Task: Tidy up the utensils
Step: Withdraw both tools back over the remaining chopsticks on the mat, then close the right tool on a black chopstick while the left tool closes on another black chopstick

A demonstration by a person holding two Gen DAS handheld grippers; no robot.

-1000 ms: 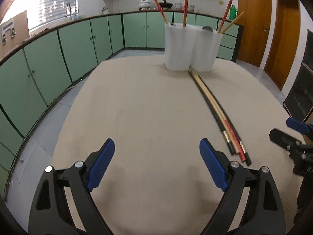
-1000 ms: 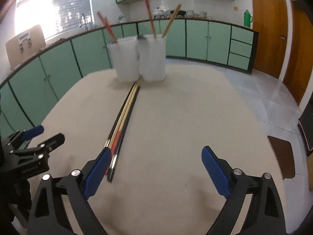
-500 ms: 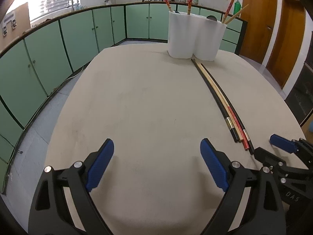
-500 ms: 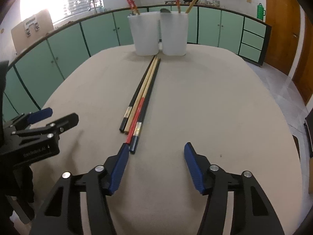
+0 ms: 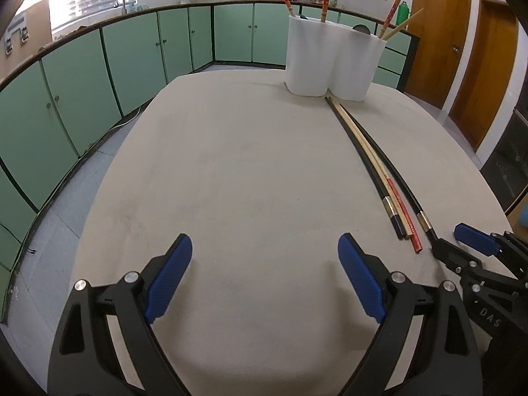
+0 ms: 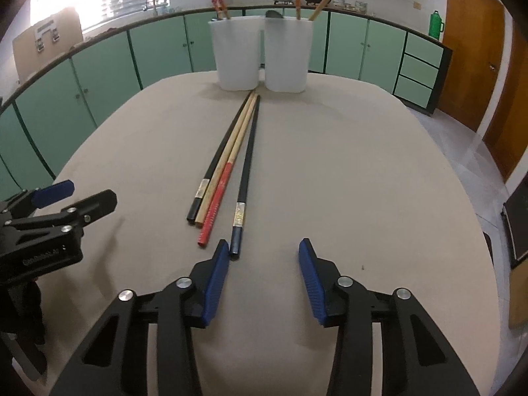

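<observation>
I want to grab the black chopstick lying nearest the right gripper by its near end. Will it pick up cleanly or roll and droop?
The black chopstick looks straight and rigid, so it probably won't droop. It is long and thin, so gripped at its near end it may tilt down at the far tip. It lies flat on the table, close to its neighbours, so closing pads could nudge it sideways.

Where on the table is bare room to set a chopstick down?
Bare cloth lies left of the chopsticks, out to the table edge, and right of them in the right wrist view. It is crowded down the middle, from the holders to the right gripper, whose jaws are closing with nothing between them.
</observation>
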